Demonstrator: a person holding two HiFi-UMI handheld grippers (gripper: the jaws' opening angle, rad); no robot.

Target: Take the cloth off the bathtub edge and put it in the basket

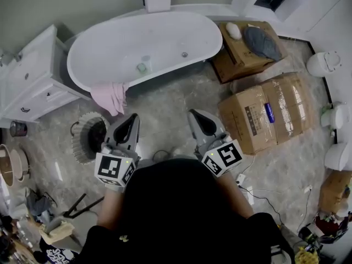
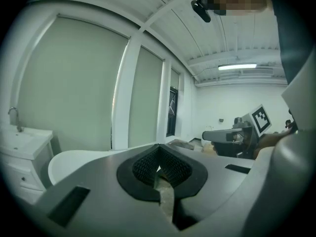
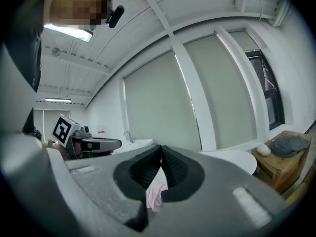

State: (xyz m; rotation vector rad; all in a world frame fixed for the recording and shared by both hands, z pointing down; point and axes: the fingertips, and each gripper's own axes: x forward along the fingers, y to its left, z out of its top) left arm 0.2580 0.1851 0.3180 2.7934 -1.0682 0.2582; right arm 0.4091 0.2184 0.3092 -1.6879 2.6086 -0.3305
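Head view: I hold the left gripper (image 1: 130,120) and right gripper (image 1: 198,117) near me, both pinched closed on nothing. Basket (image 1: 82,142) sits near left. Farther, the pink cloth (image 1: 110,97) drapes over the bathtub (image 1: 154,37) rim. It looks soft and light, so I'd pinch the hanging fold. Cardboard boxes (image 1: 269,114) right, no obstruction.

A bathroom: a white freestanding bathtub (image 1: 146,48), a white vanity cabinet (image 1: 30,84), toilets (image 1: 324,64) along one side, and cardboard boxes (image 1: 269,114) on the stone-patterned floor (image 1: 165,111).
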